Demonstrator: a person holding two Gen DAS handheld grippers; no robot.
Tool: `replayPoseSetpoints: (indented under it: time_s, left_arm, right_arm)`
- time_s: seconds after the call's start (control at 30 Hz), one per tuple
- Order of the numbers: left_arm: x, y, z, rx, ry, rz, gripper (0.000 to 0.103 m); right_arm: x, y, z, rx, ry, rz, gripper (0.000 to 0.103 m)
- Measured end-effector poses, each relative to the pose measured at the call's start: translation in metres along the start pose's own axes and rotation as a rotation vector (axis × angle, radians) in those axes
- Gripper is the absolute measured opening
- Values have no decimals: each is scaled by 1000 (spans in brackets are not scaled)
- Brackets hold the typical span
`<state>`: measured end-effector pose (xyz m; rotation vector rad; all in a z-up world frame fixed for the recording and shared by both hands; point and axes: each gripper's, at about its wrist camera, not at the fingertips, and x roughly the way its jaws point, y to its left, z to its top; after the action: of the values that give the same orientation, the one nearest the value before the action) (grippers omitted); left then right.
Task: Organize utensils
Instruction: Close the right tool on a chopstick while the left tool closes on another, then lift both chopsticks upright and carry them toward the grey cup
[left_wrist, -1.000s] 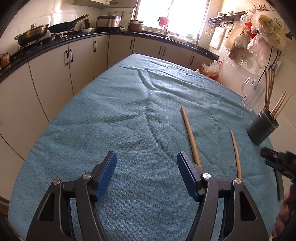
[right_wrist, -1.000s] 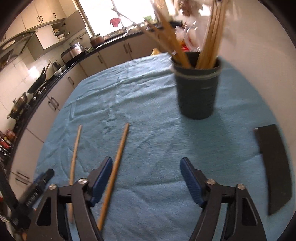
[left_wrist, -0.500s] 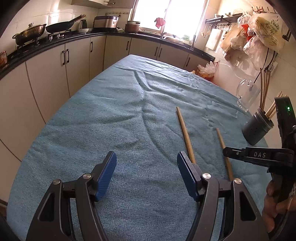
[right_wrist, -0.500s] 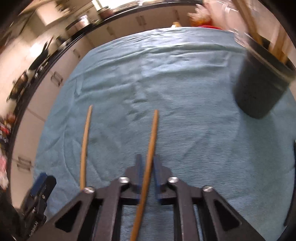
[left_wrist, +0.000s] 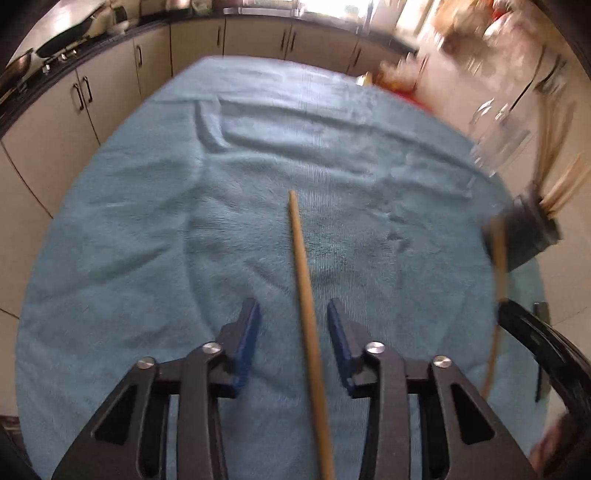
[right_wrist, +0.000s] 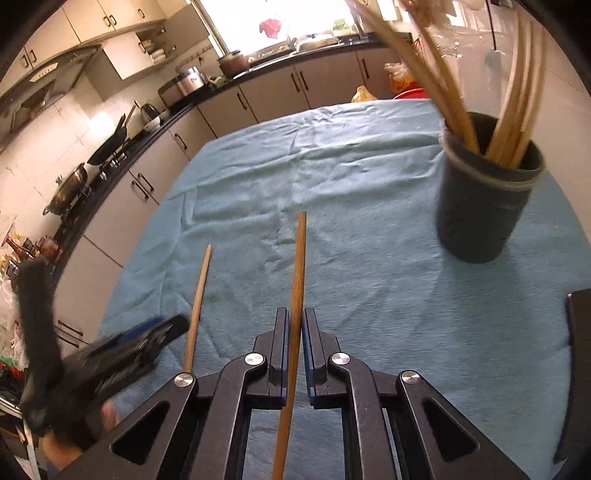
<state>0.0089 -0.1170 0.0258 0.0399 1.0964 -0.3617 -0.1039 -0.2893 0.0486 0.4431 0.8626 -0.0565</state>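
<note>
Left tool (left_wrist: 292, 332) is spread wide in its own view, straddling a chopstick (left_wrist: 306, 295) lying on the blue-clothed desk (left_wrist: 147, 240) and pointing to 12 o'clock; a dark holder (left_wrist: 526, 236) stands at 2 o'clock. Right tool (right_wrist: 294, 332), in its own view, is clenched on a second chopstick (right_wrist: 297, 273), with the holder (right_wrist: 480, 206) at 2 o'clock.

home kitchen | cabinets (right_wrist: 225, 107) | wok on stove (right_wrist: 110, 146) | sunlit window (right_wrist: 258, 22)
</note>
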Motion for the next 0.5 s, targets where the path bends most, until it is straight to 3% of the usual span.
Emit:
replayPoseSetpoints:
  time_s: [0.07,0.17,0.23,0.37,0.5]
  left_arm:
    - [8,-11,9,28,24,51,30]
    - [16,-24,19,60,16,144,12]
    - [17,-26,19,68,12,154,6]
    - [-1,-25,12,57,-36,80,6]
    - [-46,-20,2,47,-154,16,6]
  right_arm:
    - [-8,-4,0,4,-15,6,8]
    - [-16,-7,5,9,-32,14,8]
    - [-21,-9,5,6,-44,19,8]
    - [-32,-12,5,2,-81,26,8]
    - [-48,-15,4,2,-135,37,8]
